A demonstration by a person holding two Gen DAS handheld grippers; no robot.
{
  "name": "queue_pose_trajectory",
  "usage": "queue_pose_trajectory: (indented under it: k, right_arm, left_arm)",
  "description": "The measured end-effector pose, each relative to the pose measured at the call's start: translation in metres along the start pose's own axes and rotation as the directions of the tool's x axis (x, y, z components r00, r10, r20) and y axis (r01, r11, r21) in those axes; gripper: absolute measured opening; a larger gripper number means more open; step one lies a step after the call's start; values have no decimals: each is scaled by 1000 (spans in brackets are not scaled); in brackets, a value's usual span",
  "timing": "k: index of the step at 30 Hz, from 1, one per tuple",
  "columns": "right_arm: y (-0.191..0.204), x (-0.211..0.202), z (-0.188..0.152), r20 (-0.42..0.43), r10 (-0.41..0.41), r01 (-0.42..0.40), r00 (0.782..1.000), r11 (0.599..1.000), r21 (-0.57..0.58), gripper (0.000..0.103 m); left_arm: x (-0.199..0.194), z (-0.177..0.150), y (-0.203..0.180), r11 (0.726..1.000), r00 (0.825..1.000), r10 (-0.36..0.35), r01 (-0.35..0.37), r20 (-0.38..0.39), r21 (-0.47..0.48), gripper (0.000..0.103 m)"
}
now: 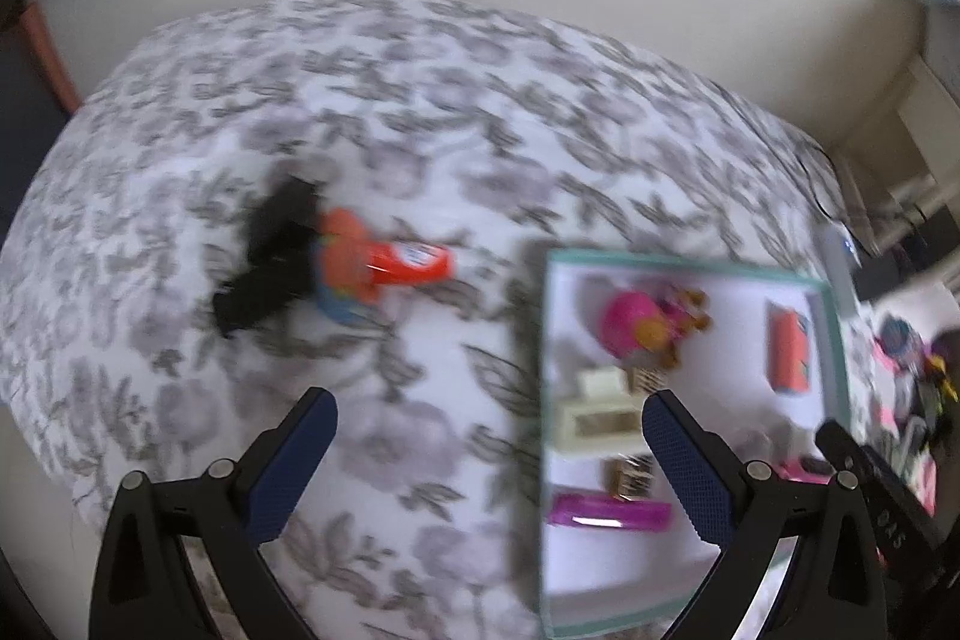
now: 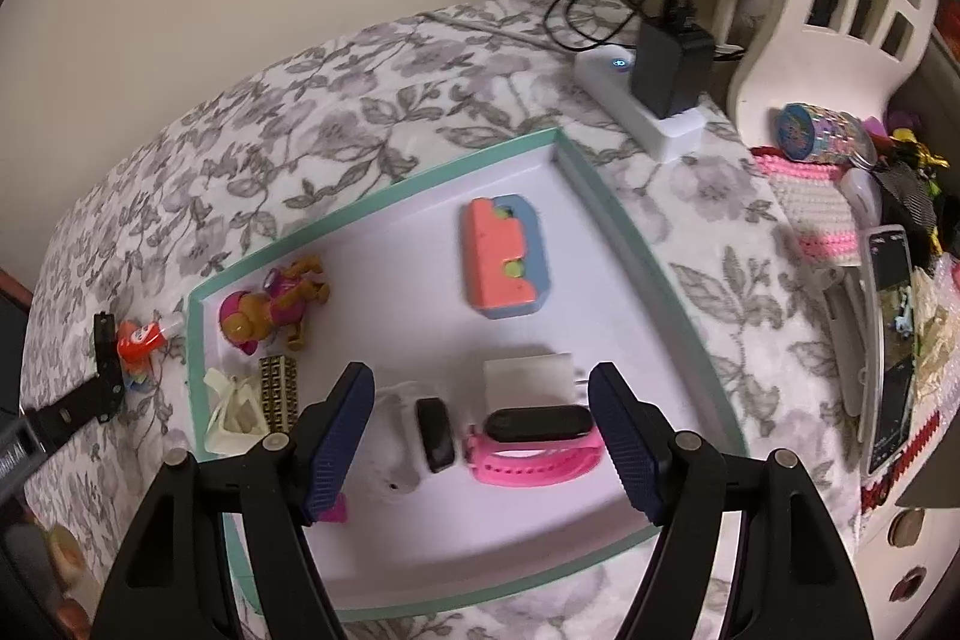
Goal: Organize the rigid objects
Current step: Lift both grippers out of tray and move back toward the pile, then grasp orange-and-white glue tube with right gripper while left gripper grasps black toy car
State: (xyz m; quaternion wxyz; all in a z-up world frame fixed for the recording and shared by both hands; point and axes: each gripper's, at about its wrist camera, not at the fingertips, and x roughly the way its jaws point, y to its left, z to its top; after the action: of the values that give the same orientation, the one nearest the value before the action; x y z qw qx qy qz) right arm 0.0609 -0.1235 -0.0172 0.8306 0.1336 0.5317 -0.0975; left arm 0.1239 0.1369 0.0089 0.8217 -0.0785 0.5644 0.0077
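The right gripper (image 2: 480, 436) hangs over the near part of a teal-rimmed tray (image 2: 384, 187), its blue-padded fingers (image 2: 333, 445) spread wide and holding nothing. Between the fingers, low in the tray, lie a pink watch (image 2: 534, 451) with a black face and, just beside it at 9 o'clock, a white band with a black face (image 2: 420, 439). A white block (image 2: 528, 376) sits just beyond the pink watch at 12 o'clock. Beyond the left finger, at 10 o'clock, stand a cream holder (image 2: 231, 415) and a gold patterned box (image 2: 279, 391), and farther that way a pink and brown toy figure (image 2: 270, 301). An orange and blue case (image 2: 506, 257) lies well ahead at 12 o'clock, alone in the tray's far half.

The left gripper (image 1: 489, 457) is also spread and empty above the floral bedspread (image 1: 420, 100); this view is blurred. The tray's near-left edge passes between its fingers. An orange toy (image 1: 384, 268) lies on the bedspread outside the tray, at 11 o'clock and well apart, touching a black object (image 1: 270, 250) that cannot be made out. A white power strip (image 2: 636, 106) with a black adapter lies beyond the tray's far corner.
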Motion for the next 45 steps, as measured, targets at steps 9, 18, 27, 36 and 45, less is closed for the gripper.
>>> queue_pose_trajectory:
  k: [9,18,27,36,45]
  right_arm:
    - [49,4,-11,28,29,-25,999,991,-135,92]
    - [86,9,-21,22,52,-46,998,977,-209,92]
    - [127,14,-31,-4,96,-94,995,962,-255,92]
    - [180,19,-45,-34,134,-138,990,939,-314,92]
    - [220,30,-55,-59,148,-160,987,914,-372,92]
  left_arm:
    - [-9,10,54,989,998,58,-52,37,-135,103]
    - [-14,17,92,972,993,100,-83,69,-220,103]
    - [-18,20,142,940,983,164,-131,80,-314,103]
    - [-23,19,195,896,977,197,-145,82,-420,103]
    - [-23,18,230,873,975,203,-137,93,-468,103]
